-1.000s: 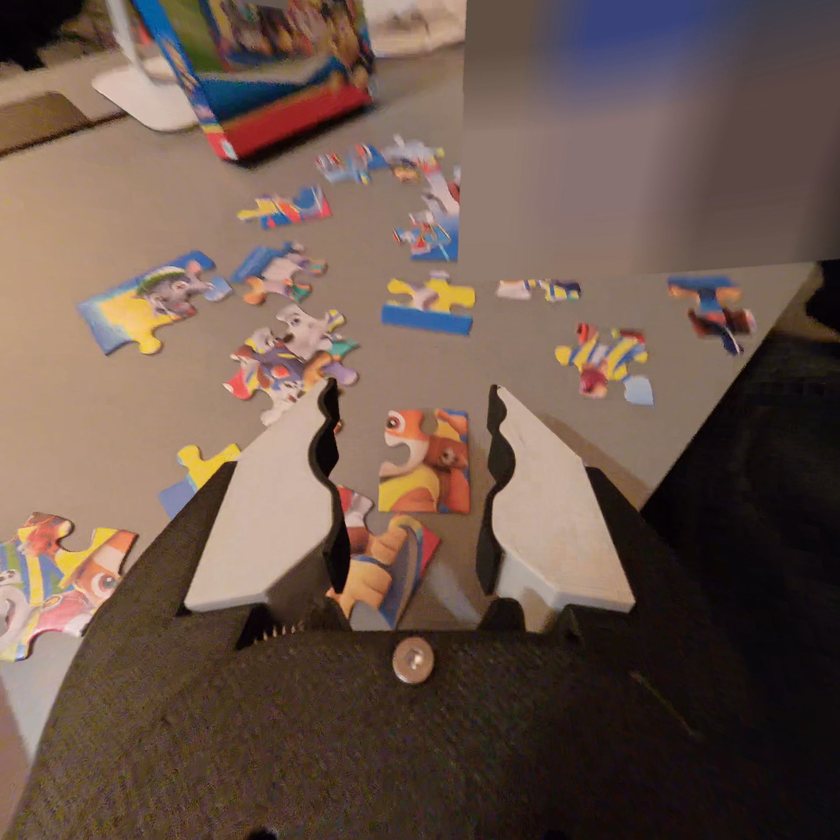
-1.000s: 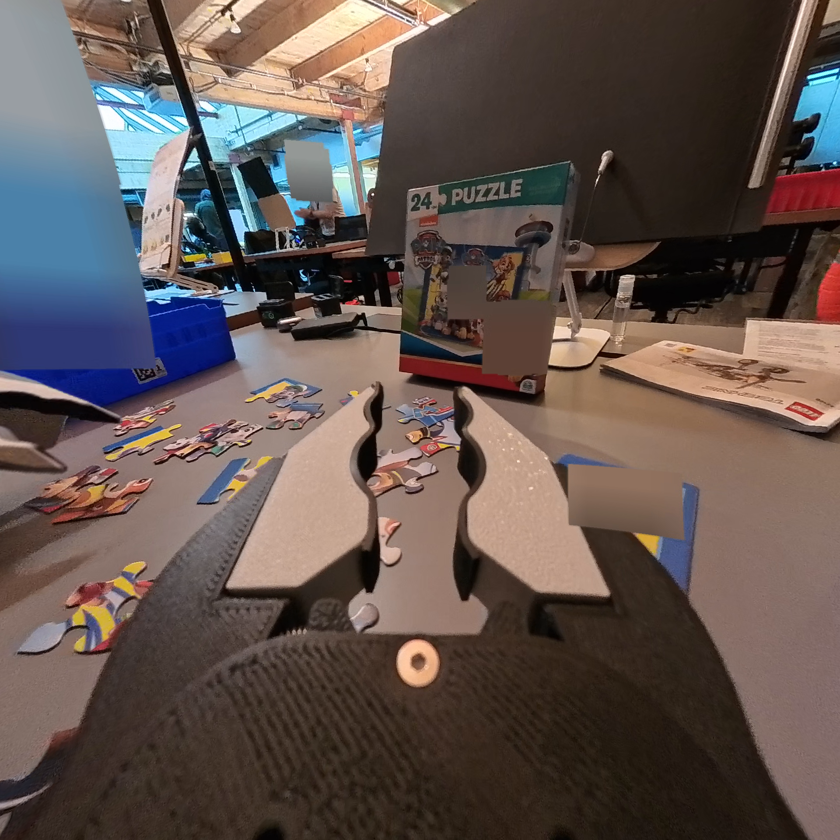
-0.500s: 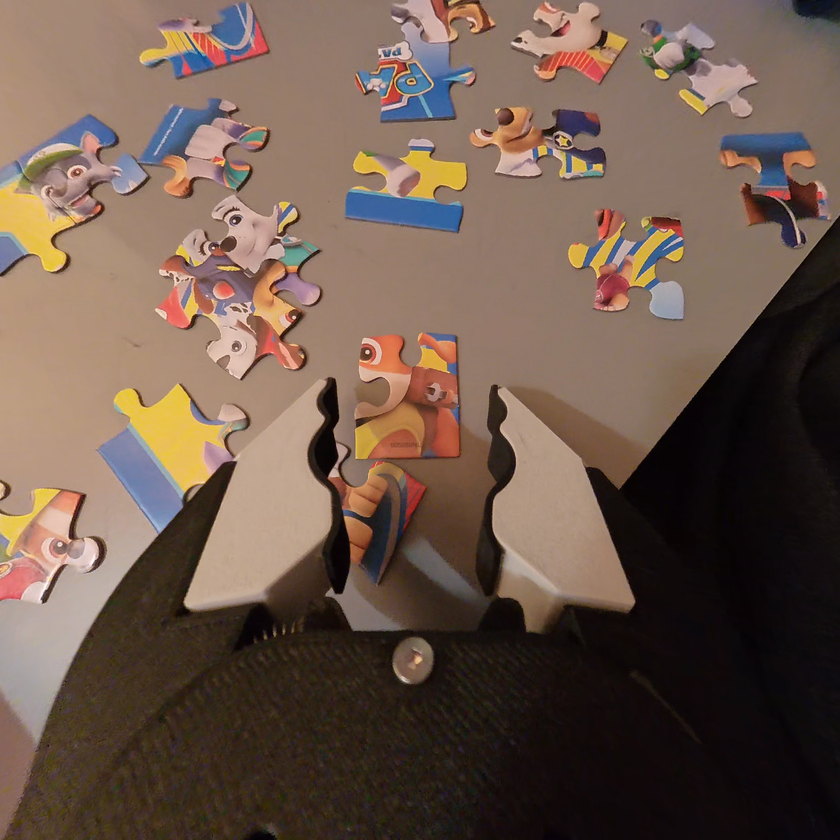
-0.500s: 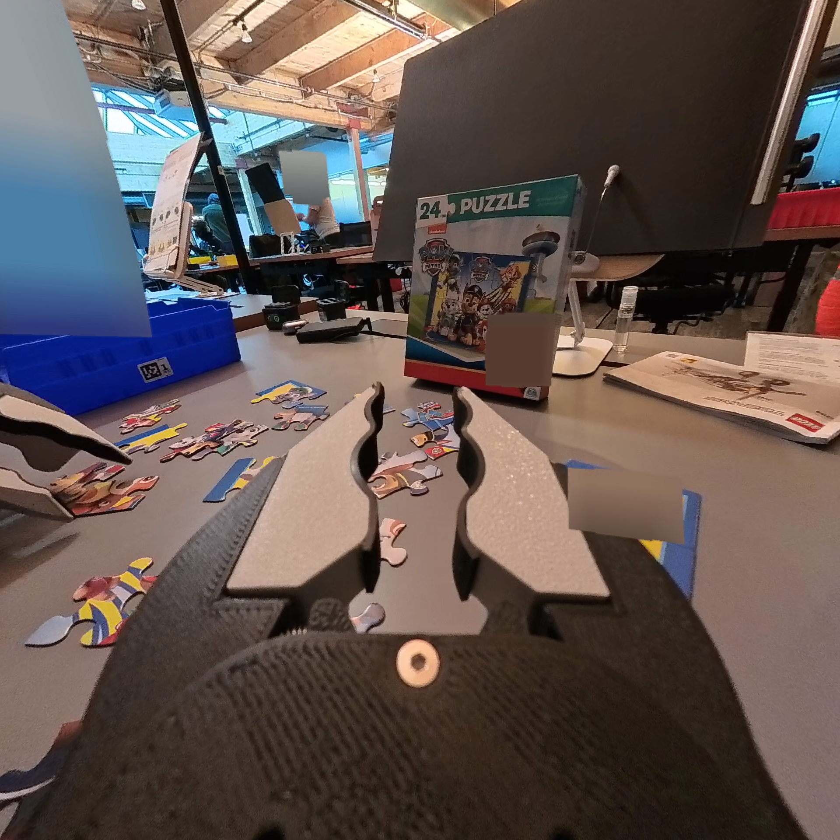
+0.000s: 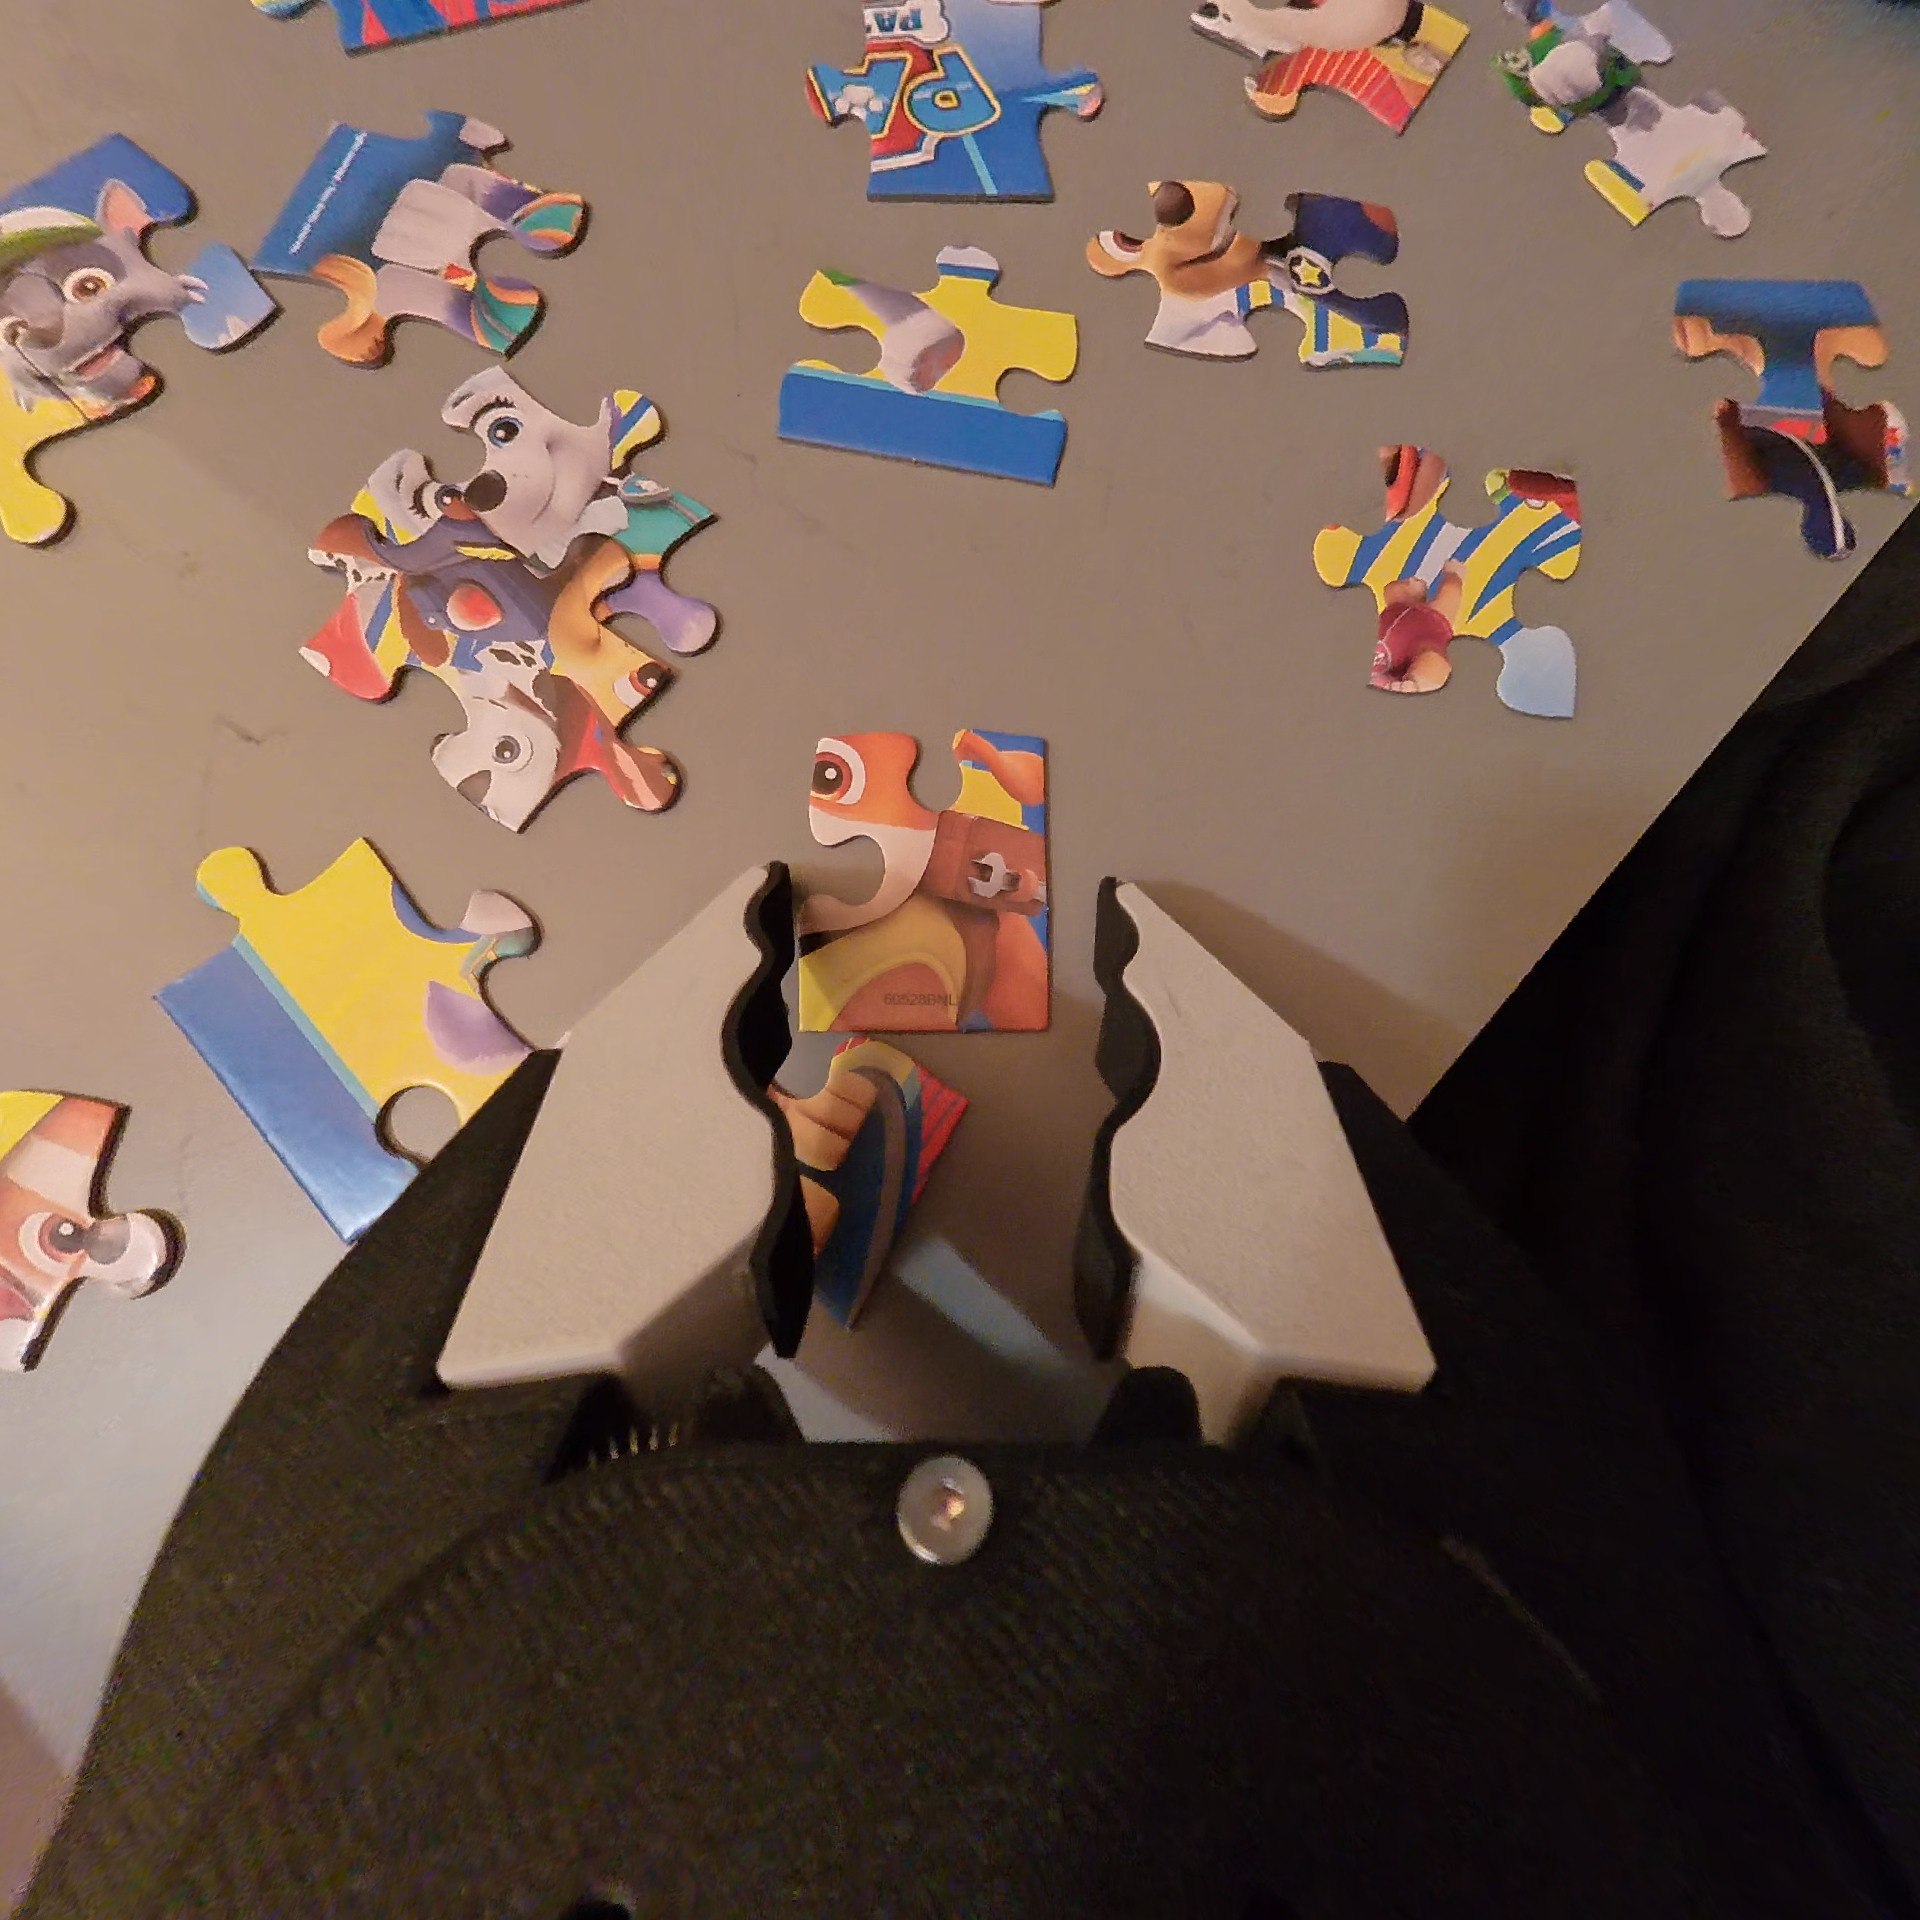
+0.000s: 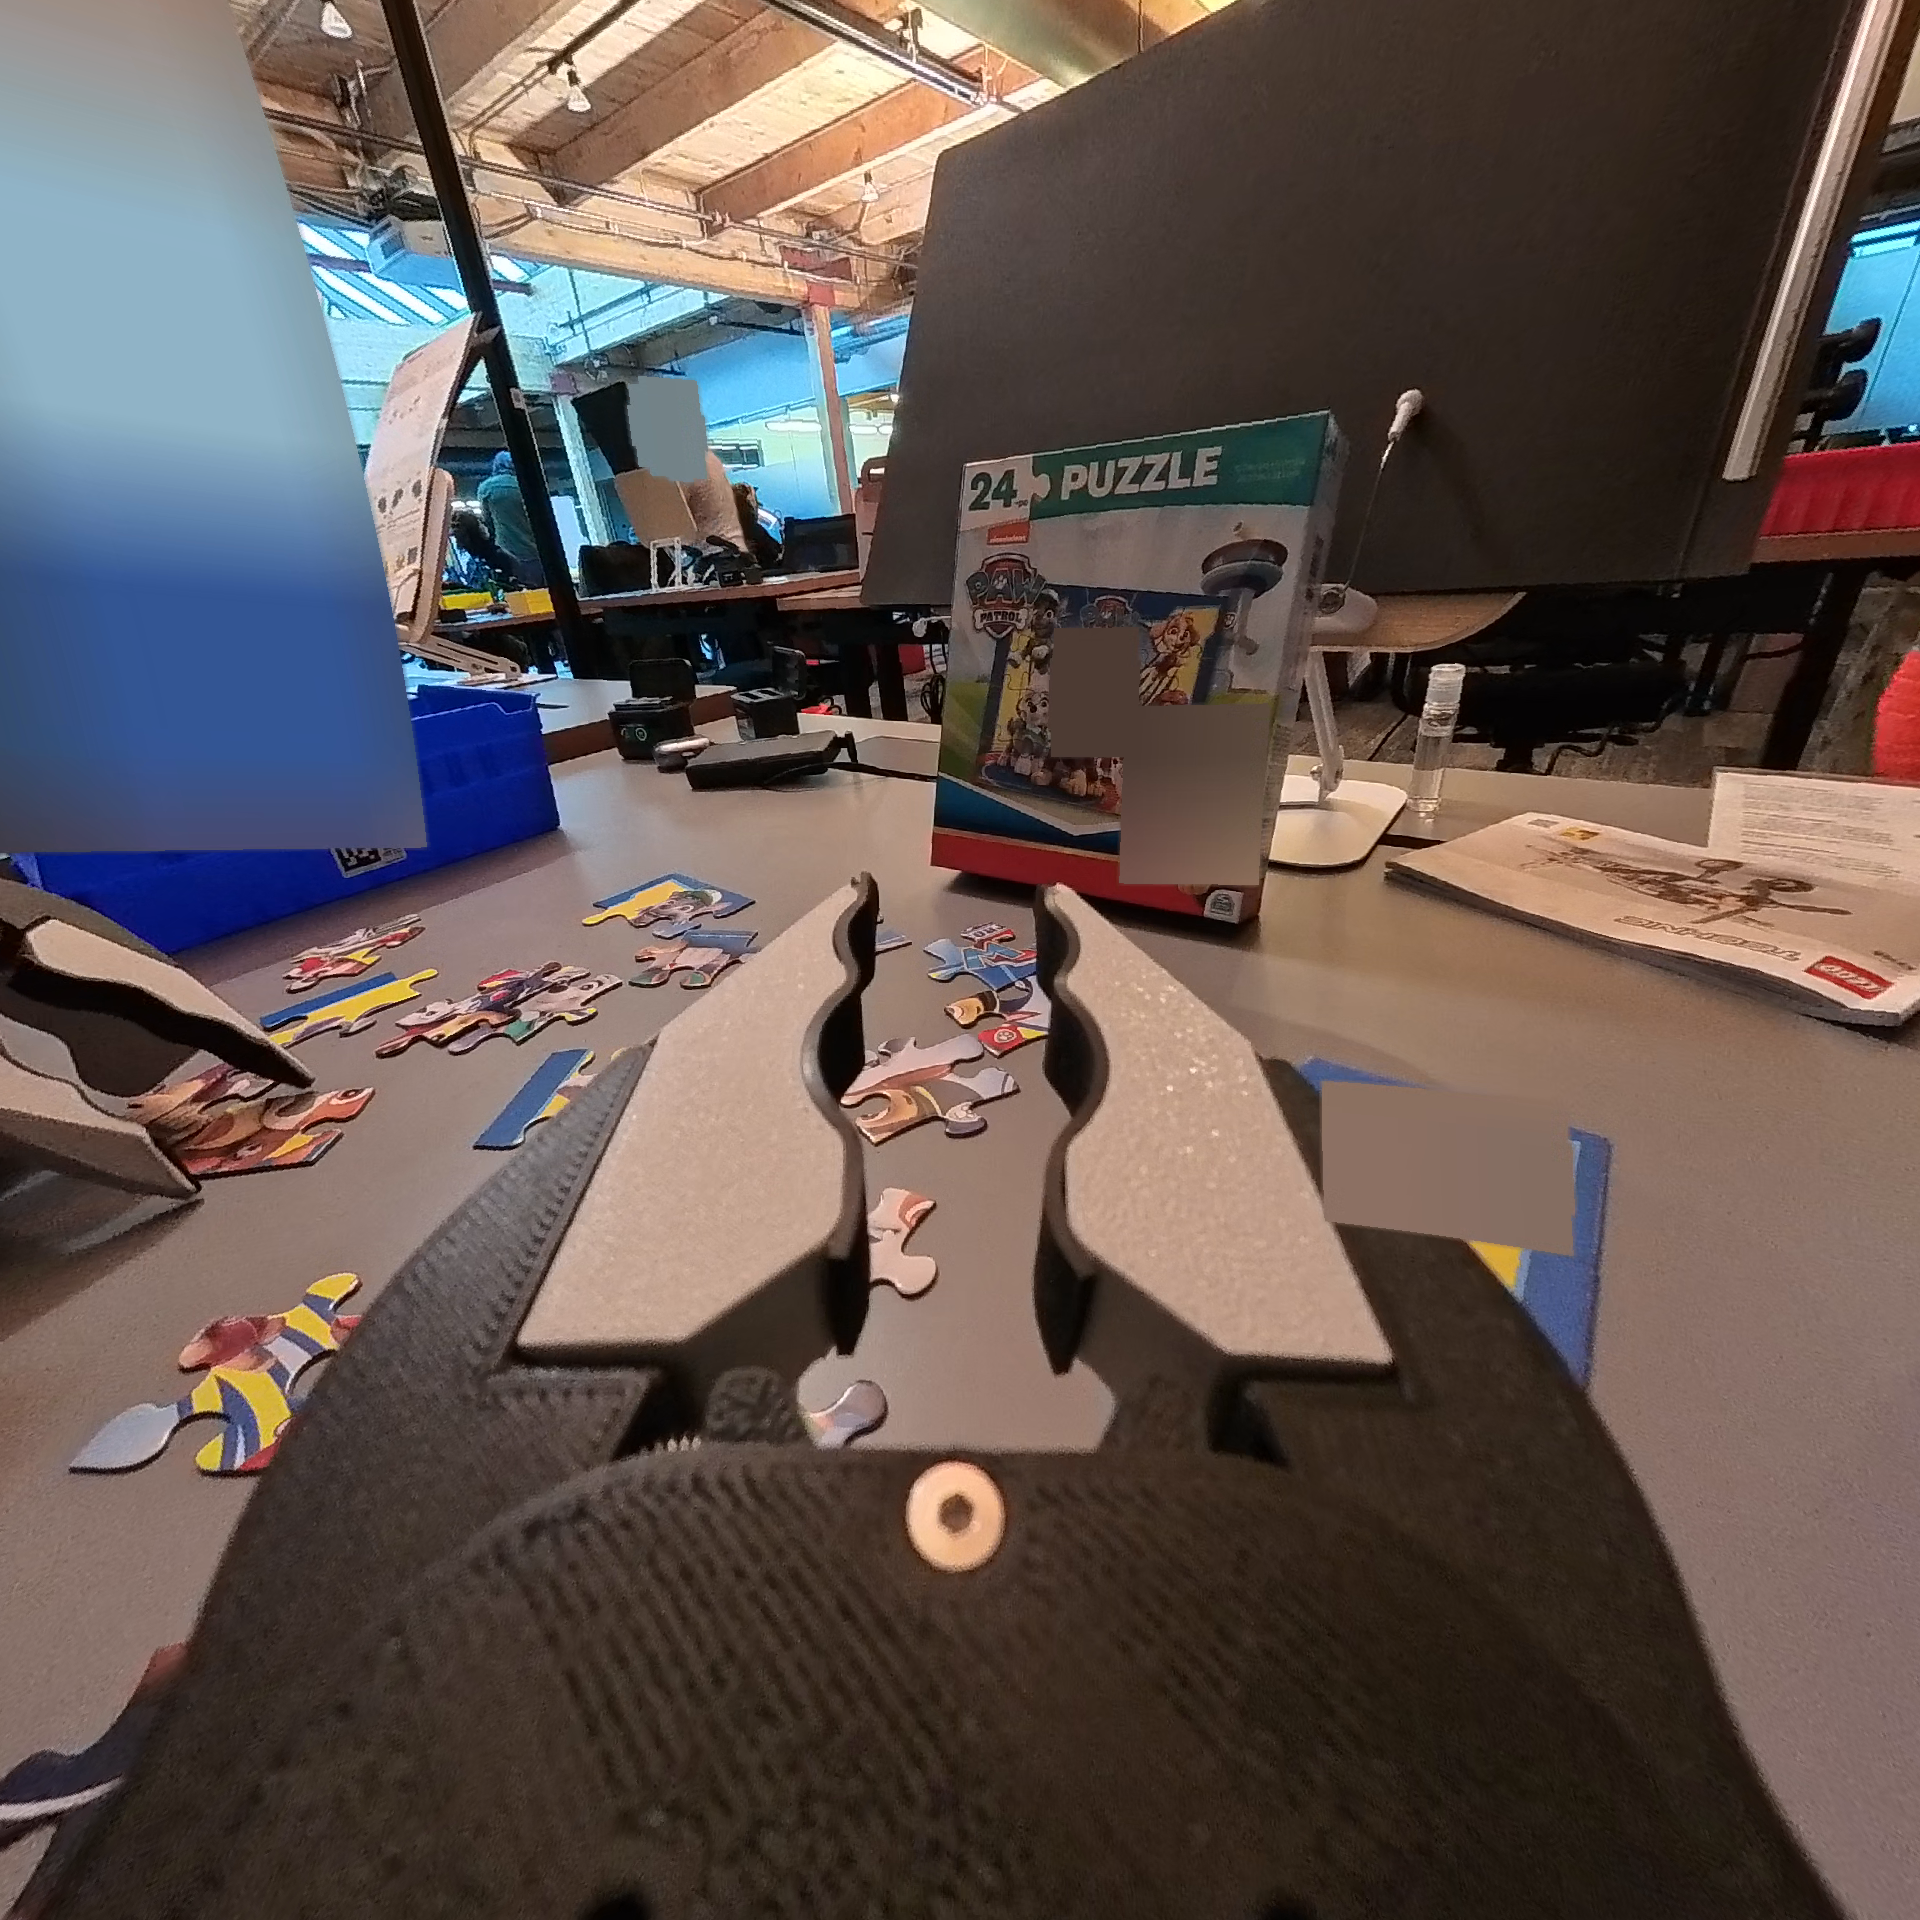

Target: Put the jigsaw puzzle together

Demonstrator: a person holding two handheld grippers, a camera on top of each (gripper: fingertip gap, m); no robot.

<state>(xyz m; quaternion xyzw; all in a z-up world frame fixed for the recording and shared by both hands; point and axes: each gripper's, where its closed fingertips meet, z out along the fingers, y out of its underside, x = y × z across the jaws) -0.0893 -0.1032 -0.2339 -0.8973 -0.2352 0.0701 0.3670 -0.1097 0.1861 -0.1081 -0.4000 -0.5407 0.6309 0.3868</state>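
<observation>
The left claw (image 5: pixel 940 925) hangs spread around the orange puzzle piece (image 5: pixel 925 883) lying flat on the bench (image 5: pixel 1195 644), thin, light, stiff card best pinched by its side edges, while the right claw (image 6: pixel 951 914) stands part-spread, holding nothing.

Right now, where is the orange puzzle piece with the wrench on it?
In the left wrist view the orange puzzle piece lies flat on the grey table, between the open left gripper fingertips, close by the left finger, near the table's right edge.
</observation>
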